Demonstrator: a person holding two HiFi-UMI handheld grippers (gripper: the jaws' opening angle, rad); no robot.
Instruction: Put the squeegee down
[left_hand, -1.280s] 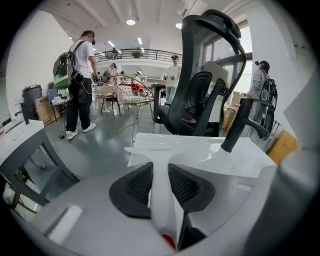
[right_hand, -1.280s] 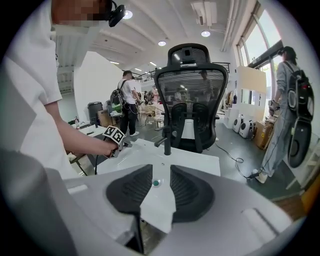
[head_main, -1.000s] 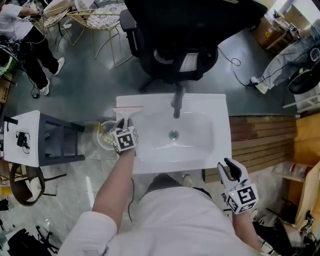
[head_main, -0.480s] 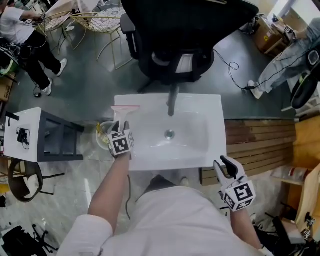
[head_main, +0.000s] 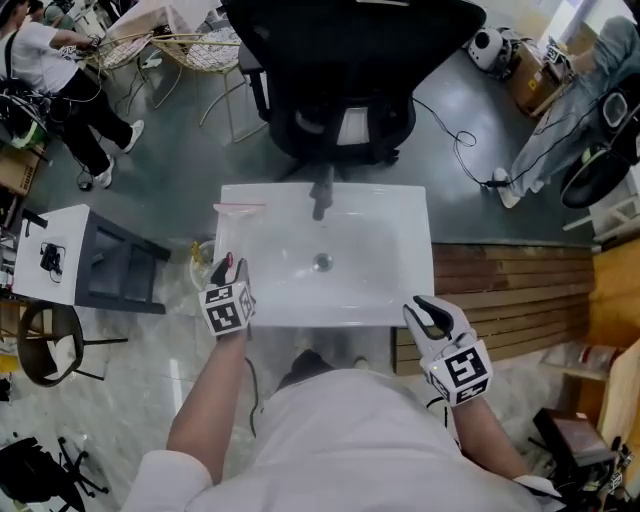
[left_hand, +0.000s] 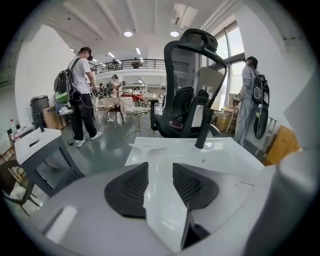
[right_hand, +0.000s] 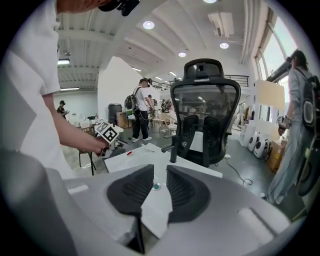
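The squeegee (head_main: 238, 209), white with a red blade edge, lies flat on the back left corner of the white sink (head_main: 400, 300). My left gripper (head_main: 228, 268) hovers near the sink's front left edge, a short way back from the squeegee. It is open; its jaws have just been opening and nothing is between them. In the left gripper view the squeegee (left_hand: 148, 146) lies ahead of the open gripper (left_hand: 161, 172), apart from it. My right gripper (head_main: 428, 312) sits by the sink's front right corner. Its jaws have just been closing, but a gap remains with nothing in it (right_hand: 160, 186).
A dark faucet (head_main: 321, 197) stands at the sink's back edge, with a black office chair (head_main: 345, 90) behind it. Wooden planks (head_main: 510, 290) lie to the right and a white side table (head_main: 60, 255) to the left. People stand at the far left and right.
My left gripper has let go of the squeegee's handle and pulled back toward me, leaving the squeegee on the sink rim. The right gripper has stayed near the front right corner.
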